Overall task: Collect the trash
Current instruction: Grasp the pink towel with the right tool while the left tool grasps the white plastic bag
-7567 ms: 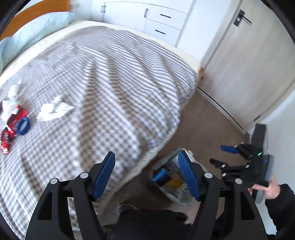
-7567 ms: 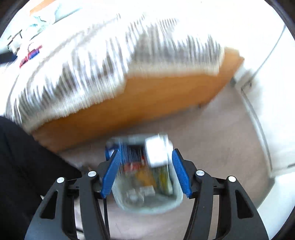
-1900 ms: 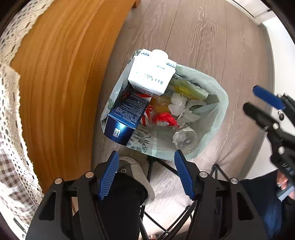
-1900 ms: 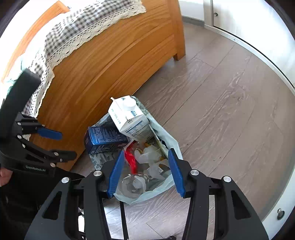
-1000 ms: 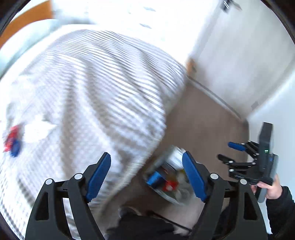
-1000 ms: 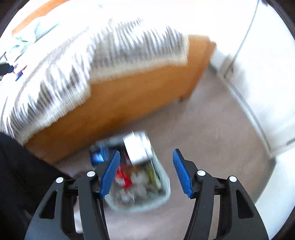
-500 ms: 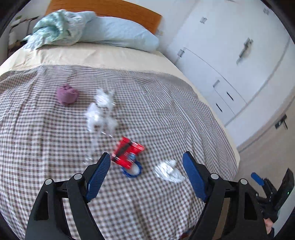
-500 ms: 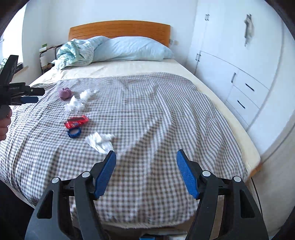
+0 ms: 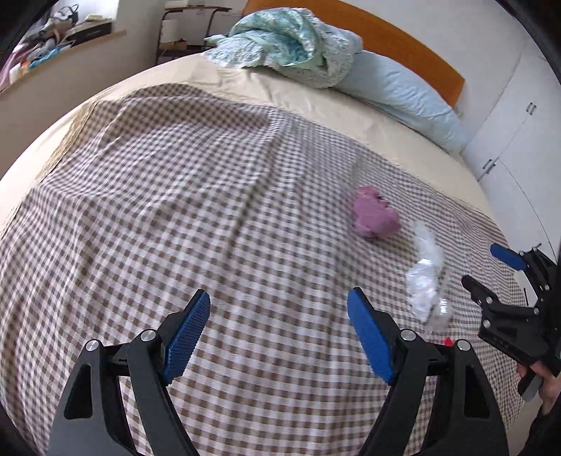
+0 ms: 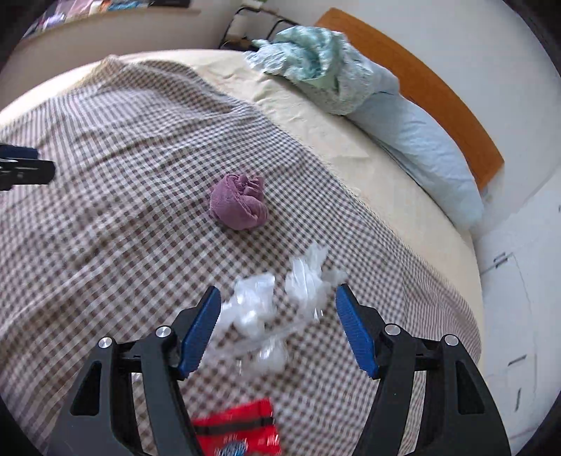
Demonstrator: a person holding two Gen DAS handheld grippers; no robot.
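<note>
My right gripper [image 10: 277, 294] is open and hovers over crumpled white plastic wrap [image 10: 266, 308] on the checked bedspread [image 10: 105, 245]; the pads do not touch it. A red wrapper [image 10: 238, 431] lies nearer, below the fingers. A balled purple sock [image 10: 240, 203] sits farther up the bed. My left gripper [image 9: 278, 298] is open over bare checked bedspread [image 9: 175, 210] with nothing between its fingers. The purple sock [image 9: 375, 215] and the white plastic wrap [image 9: 424, 280] lie to its right, where the right gripper [image 9: 487, 270] shows at the edge.
A light blue pillow [image 9: 403, 98] and a bunched teal blanket [image 9: 291, 42] lie by the wooden headboard [image 9: 403, 45]. White wardrobe doors [image 9: 508, 151] stand right of the bed. A cluttered sill [image 9: 52, 38] and a black side table [image 9: 178, 24] are beyond the bed's far side.
Both views swung up from the trash bag on the floor to the bed. The right gripper closed in over the white plastic; the left view shifted left, off the red wrapper and blue ring.
</note>
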